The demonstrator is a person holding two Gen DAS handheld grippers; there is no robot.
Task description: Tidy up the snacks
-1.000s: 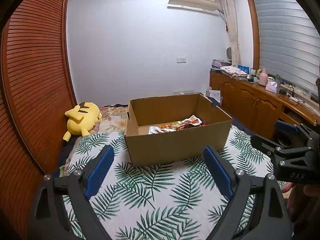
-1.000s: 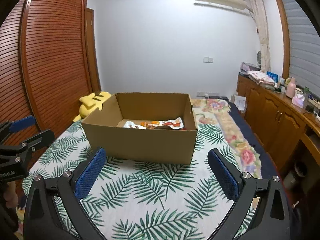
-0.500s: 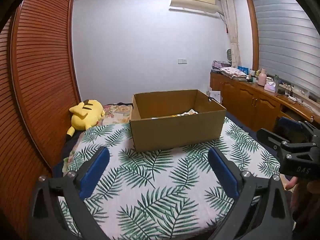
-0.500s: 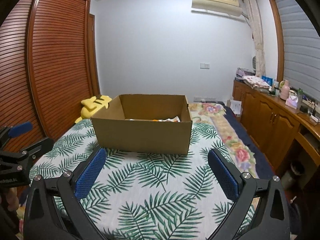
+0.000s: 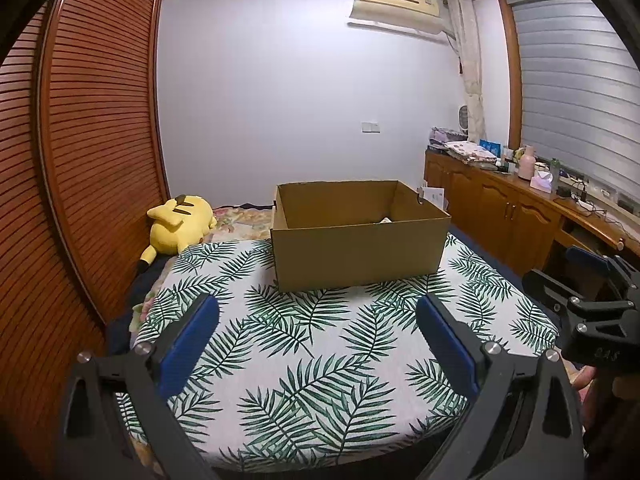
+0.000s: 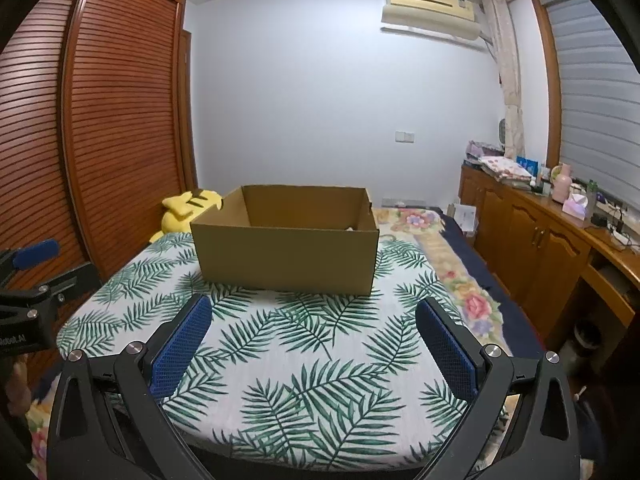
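Note:
An open brown cardboard box (image 5: 356,256) stands on the leaf-print cloth (image 5: 312,344) on the bed. It also shows in the right wrist view (image 6: 286,258). Only a sliver of a white snack packet (image 5: 385,220) shows over its rim; the other snacks inside are hidden. My left gripper (image 5: 318,330) is open and empty, held well back from the box. My right gripper (image 6: 314,330) is open and empty, also well back. Each gripper appears at the edge of the other's view, the right one (image 5: 592,312) and the left one (image 6: 32,280).
A yellow plush toy (image 5: 180,226) lies at the far left of the bed by the slatted wardrobe doors (image 5: 96,152). Wooden cabinets (image 5: 512,220) with clutter on top run along the right. A floral sheet (image 6: 452,264) lies right of the cloth.
Both grippers have pulled back and dropped lower, away from the box. The box now looks smaller and the snacks inside have sunk out of sight behind its front wall.

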